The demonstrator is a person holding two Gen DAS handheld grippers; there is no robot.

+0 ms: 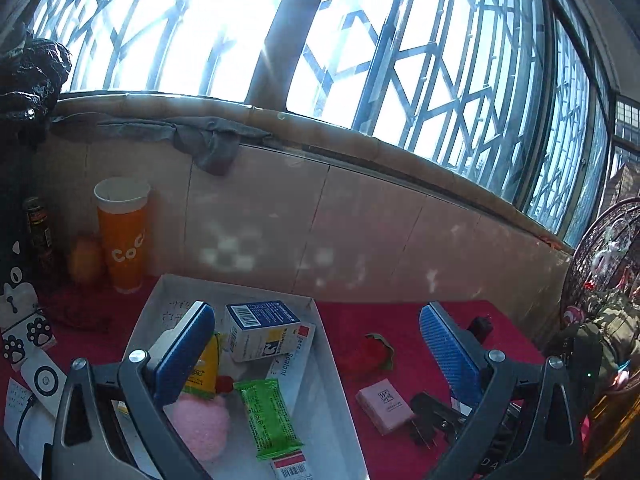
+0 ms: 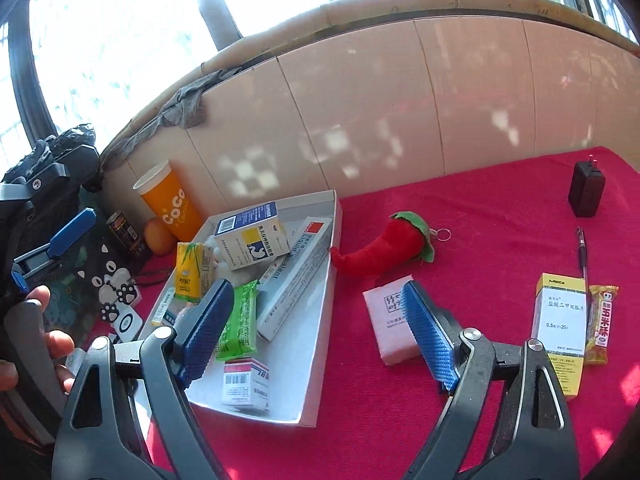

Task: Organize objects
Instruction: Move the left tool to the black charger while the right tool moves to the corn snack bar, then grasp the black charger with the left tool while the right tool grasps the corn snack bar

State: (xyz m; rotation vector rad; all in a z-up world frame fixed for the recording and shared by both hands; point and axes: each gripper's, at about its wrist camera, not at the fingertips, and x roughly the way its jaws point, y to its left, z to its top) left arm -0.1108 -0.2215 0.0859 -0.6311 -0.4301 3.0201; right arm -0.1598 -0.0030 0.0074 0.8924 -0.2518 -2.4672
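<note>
Both tongs stand wide open and hold nothing: the left tongs (image 1: 316, 356) hang above the white tray (image 1: 320, 312), the right tongs (image 2: 320, 332) above the tray's right rim and the red bench (image 2: 460, 208). By my judgement, this is the gap between a drop-off and the next pick.

The tray already carries the blue-and-white box (image 2: 252, 236), the long sealant carton (image 2: 296, 276), the green packet (image 2: 240, 320), a yellow-green pack (image 2: 192, 268) and a small red-and-white box (image 2: 246, 384). Loose on the cloth lie the pink box (image 2: 386, 320), partly behind the right-hand pad, and the red plush pepper (image 2: 384, 246) at 12 o'clock from it.

The next move probably calls for lowering one pair of tongs over the pink box, pads astride its narrow sides, then closing.

Only the right wrist view shows the yellow-and-white carton (image 2: 560, 332), the snack bar (image 2: 602, 320), the pen (image 2: 582, 252) and the black charger (image 2: 586, 194) towards 3 o'clock, plus a hand (image 2: 36, 340) on the other handle. Only the left wrist view shows the pink fluffy thing (image 1: 200, 424) in the tray and the black plug (image 1: 428, 416) just beside the pink box.
</note>
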